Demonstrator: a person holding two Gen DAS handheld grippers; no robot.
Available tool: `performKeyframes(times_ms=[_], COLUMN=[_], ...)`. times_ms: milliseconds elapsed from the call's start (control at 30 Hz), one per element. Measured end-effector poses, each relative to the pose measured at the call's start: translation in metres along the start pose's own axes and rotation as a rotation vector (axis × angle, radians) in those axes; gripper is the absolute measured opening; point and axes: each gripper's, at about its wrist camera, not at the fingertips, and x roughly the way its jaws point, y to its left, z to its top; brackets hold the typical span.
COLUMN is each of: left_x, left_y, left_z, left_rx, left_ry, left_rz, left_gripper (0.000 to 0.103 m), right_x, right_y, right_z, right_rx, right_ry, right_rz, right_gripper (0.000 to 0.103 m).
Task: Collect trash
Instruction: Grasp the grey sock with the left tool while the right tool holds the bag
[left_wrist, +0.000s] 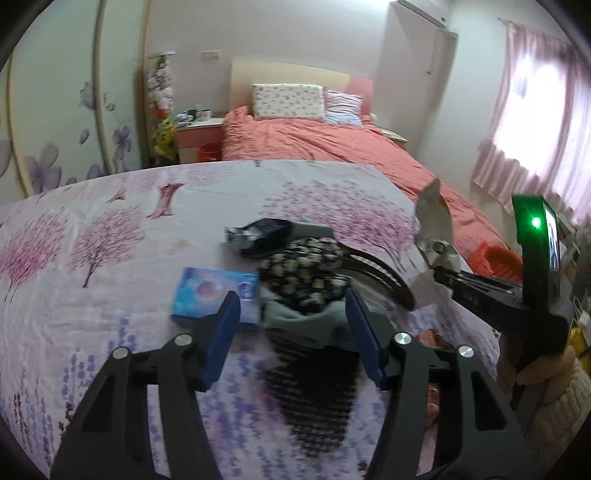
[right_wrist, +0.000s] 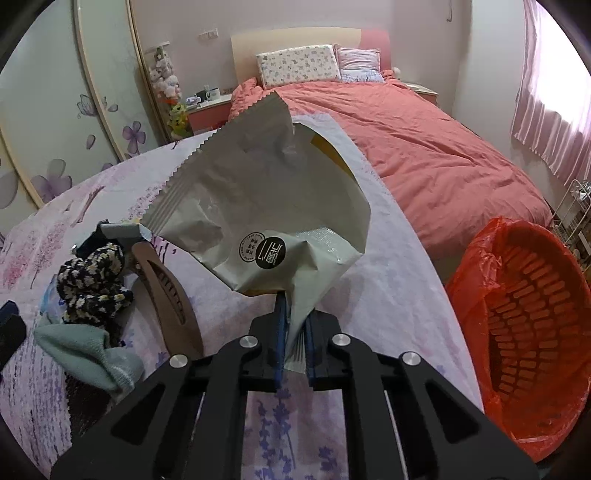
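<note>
The step in hand looks like the carry: the right claw (right_wrist: 294, 345) is clamped on the lower corner of a torn-open white wrapper (right_wrist: 266, 206), which stands up off the flowered counter (right_wrist: 388, 295) with its mouth gaping toward the bed (right_wrist: 424, 147). Just to the right of the counter, lower down, sits an orange bin (right_wrist: 532, 332) lined with a red bag, its inside bare as far as can be seen. The next move, by my reckoning, is to swing the wrapper over that rim and only then part the pads, since so light a thing could drift or cling. The left claw (left_wrist: 291, 328) hangs with its blue pads apart and nothing between them, above a heap of clothing: a flower-print black cloth (left_wrist: 303, 277) on a pale green knit (left_wrist: 295, 317). Beside the heap lies a blue packet (left_wrist: 210, 291), and beyond it a dark crumpled wrapper (left_wrist: 258, 236), probably trash too, though the blur makes that uncertain. A brown hair clip (right_wrist: 166, 295) rests by the clothing.
</note>
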Motion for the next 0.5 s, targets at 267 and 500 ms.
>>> performKeyframes(times_ms=[267,500], left_x=[0.031,0.032], left_y=[-0.015,-0.015], left_z=[-0.007,-0.008], left_rx=[0.039,0.039], left_ry=[0.083,0.09], left_rz=[0.01,-0.019], left_gripper=[0.04,0.012], right_x=[-0.011,-0.027], right_y=[-0.003,-0.006], right_z=[-0.004,-0.003], right_rx=[0.021,0.035], right_ry=[0.002,-0.017], right_rz=[0.013,0.032], right_gripper=[0.009,0.009])
